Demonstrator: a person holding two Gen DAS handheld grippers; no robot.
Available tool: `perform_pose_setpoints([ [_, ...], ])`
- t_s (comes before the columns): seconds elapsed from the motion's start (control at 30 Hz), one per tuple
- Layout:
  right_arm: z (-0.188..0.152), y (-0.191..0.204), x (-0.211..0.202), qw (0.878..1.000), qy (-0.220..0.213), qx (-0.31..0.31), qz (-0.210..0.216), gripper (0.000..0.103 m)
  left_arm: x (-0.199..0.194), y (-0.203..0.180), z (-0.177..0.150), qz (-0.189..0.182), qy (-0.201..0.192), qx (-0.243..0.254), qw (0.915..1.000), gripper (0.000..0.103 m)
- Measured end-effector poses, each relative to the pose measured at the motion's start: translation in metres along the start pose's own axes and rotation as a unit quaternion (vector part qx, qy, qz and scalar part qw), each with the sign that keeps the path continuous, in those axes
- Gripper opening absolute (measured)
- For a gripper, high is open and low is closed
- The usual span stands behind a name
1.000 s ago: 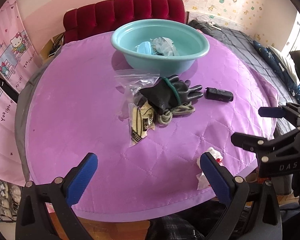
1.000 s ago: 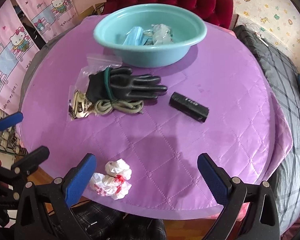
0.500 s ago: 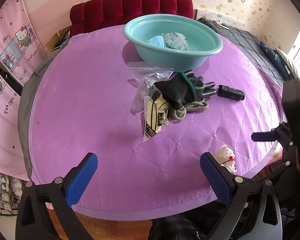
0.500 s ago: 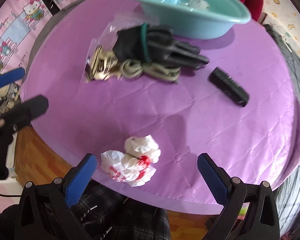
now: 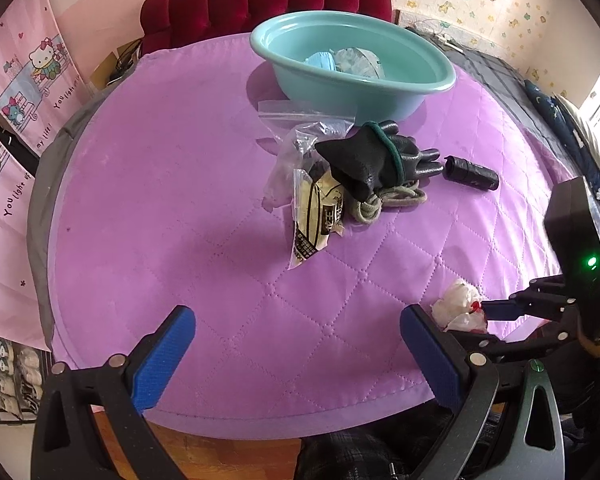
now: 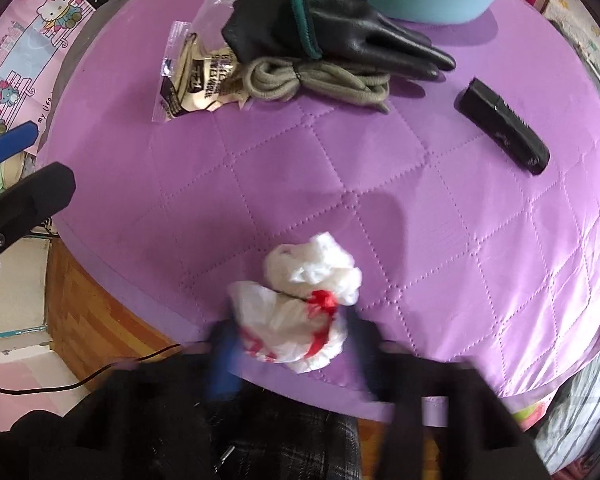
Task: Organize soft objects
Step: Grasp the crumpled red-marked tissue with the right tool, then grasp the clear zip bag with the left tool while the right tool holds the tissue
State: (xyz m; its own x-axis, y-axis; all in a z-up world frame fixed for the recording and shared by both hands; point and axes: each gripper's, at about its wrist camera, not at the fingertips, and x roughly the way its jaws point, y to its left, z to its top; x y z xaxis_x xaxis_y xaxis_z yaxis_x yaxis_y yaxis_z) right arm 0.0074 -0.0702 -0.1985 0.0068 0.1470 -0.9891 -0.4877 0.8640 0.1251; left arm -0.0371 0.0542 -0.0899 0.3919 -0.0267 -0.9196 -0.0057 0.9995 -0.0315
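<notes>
Item: crumpled white plastic bag with red print [image 6: 300,304] — lies near the front edge of the counter [image 6: 440,208], which is covered in quilted purple cloth

Right hand-held gripper [image 6: 296,344]: its blurred blue pads sit on either side of the bag's lower half, jaws narrowed around it. Whether they have actually pinched the film cannot be told through the motion blur. From the left wrist view one blue finger [image 5: 500,309] touches the bag [image 5: 458,308] from the right

Left hand-held gripper [image 5: 296,354]: wide open, empty, hovering over bare cloth at the front edge

Destination, as judged: teal basin [image 5: 440,80] at the far side, already holding a blue face mask [image 5: 320,62] and a crinkled clear packet [image 5: 356,62]

Other stock, mid-counter: black work glove with green cuff [image 6: 324,28] on a coil of grey cord [image 6: 316,80], a sealed sachet in clear film [image 6: 192,76], an empty zip bag [image 5: 296,114], a black cylindrical case [image 6: 504,126] apart to the right

Handling note — the bag is light and springy, so close fully on the bunched middle rather than a loose flap. Lift straight up before travelling, since it sits close to the edge and a sideways drag could push it off. Carry high over the glove pile and release low inside the basin
</notes>
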Motion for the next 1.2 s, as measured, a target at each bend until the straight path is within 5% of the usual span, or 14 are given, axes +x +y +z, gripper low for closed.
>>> perform_pose_setpoints([
  [0.13, -0.003, -0.014, -0.01, 1.0, -0.023, 0.011, -0.001, 0.029, 0.002, -0.003, 0.003, -0.004, -0.002, 0.003, 1.0, 0.103],
  [0.73, 0.014, -0.051, -0.04, 0.996, -0.071, 0.046, -0.029, 0.029, 0.033, -0.004, 0.026, -0.023, 0.014, 0.014, 0.9995, 0.103],
  [1.2, 0.031, -0.059, -0.038, 0.995, -0.063, 0.066, -0.036, 0.029, 0.065, 0.004, 0.056, -0.03, 0.029, 0.02, 0.9989, 0.103],
])
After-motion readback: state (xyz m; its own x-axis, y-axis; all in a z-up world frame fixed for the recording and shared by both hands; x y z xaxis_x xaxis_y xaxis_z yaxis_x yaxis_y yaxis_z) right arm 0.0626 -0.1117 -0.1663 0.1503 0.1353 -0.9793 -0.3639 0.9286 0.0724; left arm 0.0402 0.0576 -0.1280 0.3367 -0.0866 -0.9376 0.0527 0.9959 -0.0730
